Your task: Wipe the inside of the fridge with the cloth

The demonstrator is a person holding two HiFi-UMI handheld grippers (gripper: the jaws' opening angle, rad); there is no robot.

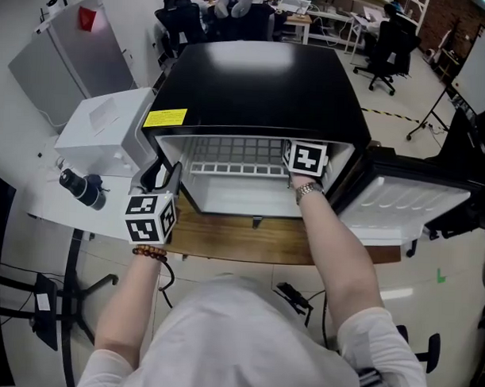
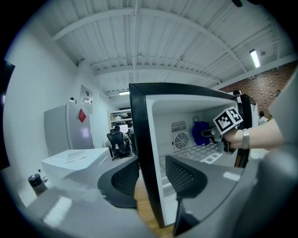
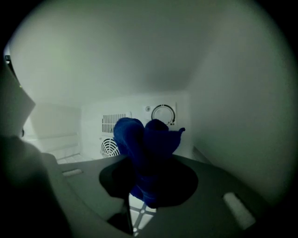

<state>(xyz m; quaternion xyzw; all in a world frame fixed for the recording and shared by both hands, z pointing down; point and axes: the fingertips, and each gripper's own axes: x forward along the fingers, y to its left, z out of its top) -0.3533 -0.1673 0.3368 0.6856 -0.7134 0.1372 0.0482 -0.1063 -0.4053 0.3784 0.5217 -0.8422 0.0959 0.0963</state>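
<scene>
Two views differ: your right gripper (image 3: 148, 183) grips the blue cloth (image 3: 146, 144) near the back of the fridge (image 3: 223, 116), unseen from the head view. Your left gripper (image 2: 151, 179) clamps the fridge's left wall. Wooden table (image 1: 249, 240) beneath, office chairs (image 1: 384, 51) behind.

- fridge (image 1: 254, 78): glossy black outside, white inside, with a yellow label (image 1: 165, 118) on top.
- cloth (image 3: 146, 148): deep blue.
- wire shelf (image 1: 228, 158): white grid.
- left gripper (image 2: 153, 179): black pads (image 2: 125, 179) with a fine mesh pattern; cube of black-and-white squares.
- right gripper (image 3: 149, 183): the same black-and-white squared cube.
- tabletop (image 1: 249, 238): brown wood grain.
- bracelet (image 1: 150, 253): reddish-brown beads.
</scene>
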